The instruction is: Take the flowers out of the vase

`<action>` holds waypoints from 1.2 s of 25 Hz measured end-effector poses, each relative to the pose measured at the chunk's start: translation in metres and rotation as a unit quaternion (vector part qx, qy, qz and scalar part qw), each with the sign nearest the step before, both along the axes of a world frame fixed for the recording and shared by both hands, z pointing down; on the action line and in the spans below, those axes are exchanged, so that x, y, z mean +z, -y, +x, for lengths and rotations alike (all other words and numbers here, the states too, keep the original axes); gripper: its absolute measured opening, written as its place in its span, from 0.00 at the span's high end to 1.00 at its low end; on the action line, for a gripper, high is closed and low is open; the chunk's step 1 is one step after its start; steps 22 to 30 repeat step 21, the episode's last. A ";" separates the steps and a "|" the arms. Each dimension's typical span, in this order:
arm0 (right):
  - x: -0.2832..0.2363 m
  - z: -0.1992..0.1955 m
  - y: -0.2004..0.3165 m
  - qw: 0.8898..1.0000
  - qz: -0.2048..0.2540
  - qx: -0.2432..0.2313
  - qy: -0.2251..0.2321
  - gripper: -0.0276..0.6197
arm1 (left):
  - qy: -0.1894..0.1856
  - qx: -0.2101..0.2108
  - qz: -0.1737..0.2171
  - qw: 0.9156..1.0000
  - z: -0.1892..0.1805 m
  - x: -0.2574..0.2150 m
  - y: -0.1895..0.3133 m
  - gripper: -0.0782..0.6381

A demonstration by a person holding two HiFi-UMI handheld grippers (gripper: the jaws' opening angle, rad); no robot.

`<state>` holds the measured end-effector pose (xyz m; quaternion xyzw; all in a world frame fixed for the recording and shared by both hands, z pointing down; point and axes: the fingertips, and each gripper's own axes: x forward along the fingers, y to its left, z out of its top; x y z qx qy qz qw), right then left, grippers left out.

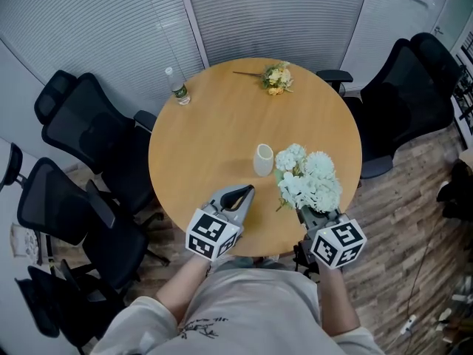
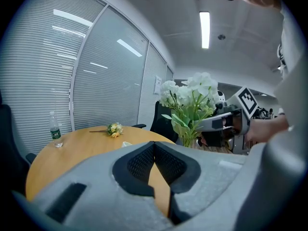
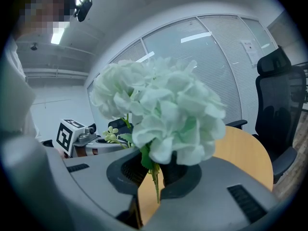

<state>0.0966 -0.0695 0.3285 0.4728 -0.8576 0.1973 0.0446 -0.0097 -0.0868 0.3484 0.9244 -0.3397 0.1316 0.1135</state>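
The white flowers (image 1: 309, 180) are already out of the vase (image 1: 263, 160). The right hand-held gripper (image 1: 310, 214) has its jaws closed narrowly on the thin green stems, low down. The heads rise in front of it, above the near right part of the desk (image 1: 214, 117), just beside the vase and, as far as the head view shows, not touching it. The vase stands upright near the middle of the desk with no flowers in it. The left hand-held gripper (image 1: 242, 195) is fully closed with nothing between its jaws, and it hovers over the near edge, a little to the left of the vase. I judge that what remains is to put the bunch down. To do this well, the right hand should first carry the bunch sideways, away from the vase, so that no leaf catches the rim and tips it. The heads look heavy for such thin stems, so a slow and level move will keep them from swinging in the grip. A free place on the wood is enough, perhaps toward the small yellow bunch (image 1: 277, 78) that lies at the far side. The jaws should open only when stems and heads both rest on the desk. The bottle (image 1: 178, 89) at the far left is well apart and is no obstacle.
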 end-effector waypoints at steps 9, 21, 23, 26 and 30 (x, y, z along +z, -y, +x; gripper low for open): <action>0.000 -0.004 0.001 1.000 -0.001 -0.007 -0.003 0.88 | 0.000 0.000 -0.003 1.000 -0.002 -0.001 0.000 0.88; -0.003 -0.001 0.002 1.000 0.002 -0.013 -0.005 0.88 | 0.001 0.003 -0.005 1.000 0.002 -0.001 0.000 0.88; -0.003 -0.001 0.002 1.000 0.002 -0.013 -0.005 0.88 | 0.001 0.003 -0.005 1.000 0.002 -0.001 0.000 0.88; -0.003 -0.001 0.002 1.000 0.002 -0.013 -0.005 0.88 | 0.001 0.003 -0.005 1.000 0.002 -0.001 0.000 0.88; -0.003 -0.001 0.002 1.000 0.002 -0.013 -0.005 0.88 | 0.001 0.003 -0.005 1.000 0.002 -0.001 0.000 0.88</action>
